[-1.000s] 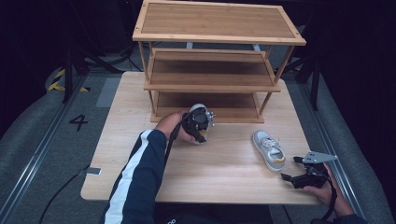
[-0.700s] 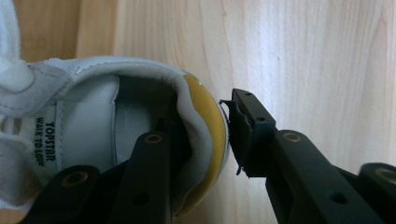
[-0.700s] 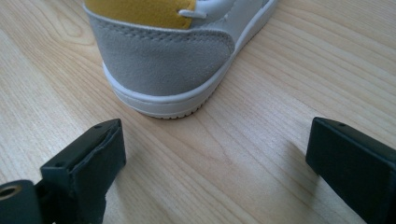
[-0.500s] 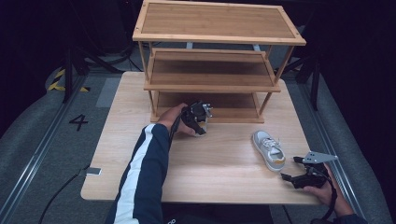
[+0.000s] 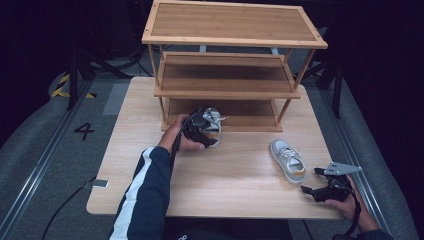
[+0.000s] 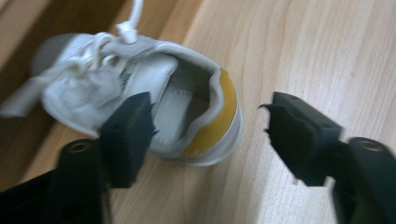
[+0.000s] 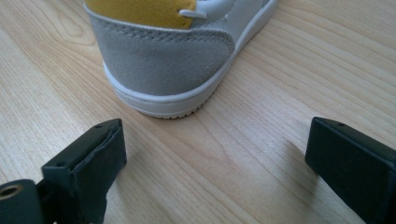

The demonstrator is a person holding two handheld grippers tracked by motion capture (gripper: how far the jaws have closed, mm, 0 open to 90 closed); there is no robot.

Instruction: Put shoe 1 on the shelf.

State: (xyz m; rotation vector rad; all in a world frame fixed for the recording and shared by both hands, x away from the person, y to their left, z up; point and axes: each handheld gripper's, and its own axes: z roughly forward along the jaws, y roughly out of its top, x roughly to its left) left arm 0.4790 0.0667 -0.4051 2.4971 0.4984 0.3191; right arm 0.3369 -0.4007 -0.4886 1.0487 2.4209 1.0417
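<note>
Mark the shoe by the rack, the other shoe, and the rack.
left shoe (image 6: 205, 135): left gripper view, yellow heel patch.
right shoe (image 5: 287, 157): high view, laced upper.
wooden shoe rack (image 5: 230, 22): high view, top shelf.

Your high view is evenly lit from above: the pale wooden table (image 5: 235, 185) shows bright while the floor and room around it fall into near-black. The three-tier bamboo shelf rack (image 5: 230, 50) throws shade over its lowest tier. In your left gripper view, motion blur smears the white sneaker with the yellow heel patch (image 6: 140, 93) and the tongs. Your right gripper view is sharper, with soft shadows under the grey-heeled white sneaker (image 7: 168, 60).
</note>
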